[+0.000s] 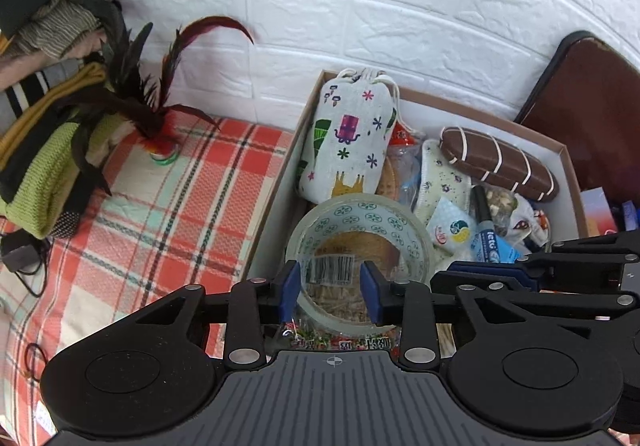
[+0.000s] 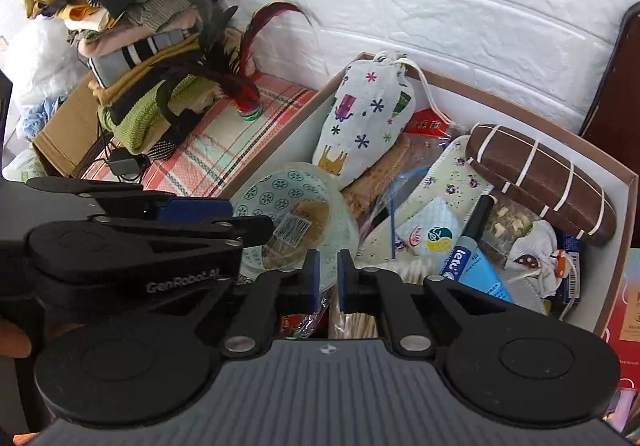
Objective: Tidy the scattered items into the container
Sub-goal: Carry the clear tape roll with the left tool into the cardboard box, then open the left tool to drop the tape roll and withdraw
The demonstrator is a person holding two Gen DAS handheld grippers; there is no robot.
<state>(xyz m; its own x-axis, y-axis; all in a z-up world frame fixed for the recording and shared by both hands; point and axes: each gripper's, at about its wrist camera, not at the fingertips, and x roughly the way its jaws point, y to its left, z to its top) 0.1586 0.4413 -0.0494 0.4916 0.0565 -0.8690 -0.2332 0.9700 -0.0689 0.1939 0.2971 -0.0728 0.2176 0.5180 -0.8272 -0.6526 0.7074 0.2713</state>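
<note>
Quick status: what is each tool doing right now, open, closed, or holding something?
Left tool: open, fingers apart over the clear roll of packing tape, not gripping it.
Right tool: closed, holding nothing.

One cardboard box (image 1: 570,165) holds one roll of clear tape (image 1: 360,221), one printed drawstring pouch (image 1: 348,137), one brown case with white stripes (image 1: 500,161), one blue-labelled marker (image 1: 486,234) and one flowered fabric piece (image 1: 440,181). One feather shuttlecock (image 1: 160,117) stands on the one plaid cloth (image 1: 168,205). Two tools are in view: the left tool (image 1: 330,288) and the right tool (image 2: 329,278).
</note>
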